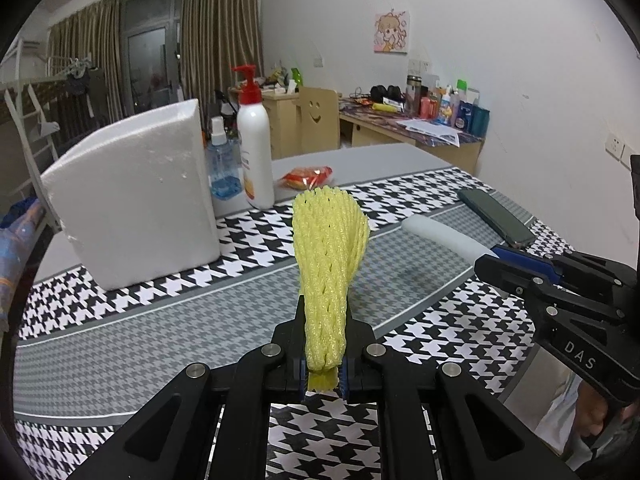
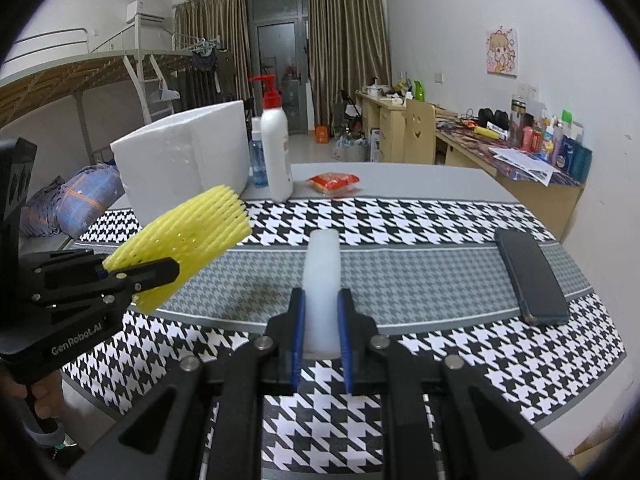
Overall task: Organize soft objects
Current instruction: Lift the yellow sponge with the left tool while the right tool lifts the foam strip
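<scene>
Left wrist: left gripper [image 1: 323, 354] clamped on yellow foam fruit net [image 1: 329, 256], long axis toward 12 o'clock, clear of table [image 1: 120, 344]; styrofoam box [image 1: 132, 196] at 10 o'clock, nearer this hand.

Right wrist: right gripper [image 2: 322, 344] clamped on white foam stick [image 2: 322, 280], pointing 12 o'clock; box [image 2: 184, 160] at 11 o'clock.

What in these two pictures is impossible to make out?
- White foam box: both views show only its outer walls, so its contents stay unseen.
- Blue spray bottle: partly behind the white pump bottle in the right wrist view.
- Pump bottle label: too small to read in either view.
- Person: only fingers show, at the picture's edge.
</scene>
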A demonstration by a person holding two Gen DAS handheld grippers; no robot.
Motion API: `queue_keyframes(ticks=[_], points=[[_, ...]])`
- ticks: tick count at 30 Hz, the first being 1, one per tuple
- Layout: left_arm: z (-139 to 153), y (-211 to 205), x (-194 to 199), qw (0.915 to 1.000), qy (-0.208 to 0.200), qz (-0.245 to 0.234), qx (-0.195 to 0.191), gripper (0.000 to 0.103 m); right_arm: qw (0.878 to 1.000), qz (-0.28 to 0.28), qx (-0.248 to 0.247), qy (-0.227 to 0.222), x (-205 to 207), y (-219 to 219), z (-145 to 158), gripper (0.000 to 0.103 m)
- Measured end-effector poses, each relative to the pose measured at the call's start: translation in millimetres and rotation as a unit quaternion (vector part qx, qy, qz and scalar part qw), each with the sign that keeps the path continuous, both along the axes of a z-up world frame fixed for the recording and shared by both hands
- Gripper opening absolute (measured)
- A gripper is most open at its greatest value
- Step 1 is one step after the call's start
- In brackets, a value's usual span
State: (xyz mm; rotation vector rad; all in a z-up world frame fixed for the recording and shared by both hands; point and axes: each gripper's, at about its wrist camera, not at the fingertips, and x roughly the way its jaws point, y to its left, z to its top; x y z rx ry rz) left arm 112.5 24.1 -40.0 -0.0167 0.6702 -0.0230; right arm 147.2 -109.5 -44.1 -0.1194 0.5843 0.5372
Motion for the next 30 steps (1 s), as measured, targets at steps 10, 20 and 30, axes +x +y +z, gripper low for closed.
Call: queue_keyframes(ticks=[10,20,30], points=[[17.6,12.9,-7.5,0.9995,-0.023,0.017,0.014,0.012,1.000,0.011,0.015,-0.021,-1.3,6.0,17.0,0.019],[36.3,28.6,-14.1,0.9982,-0.046,0.032,0.021,0.012,0.998,0.027,0.026,-0.045,-2.0,19.4,33.0,0.019],[57.7,45.0,-20.9,0.9973,-0.062,0.034,0.017,0.012,0.997,0.040,0.031,-0.053,-0.3,31.6,43.0,0.019]])
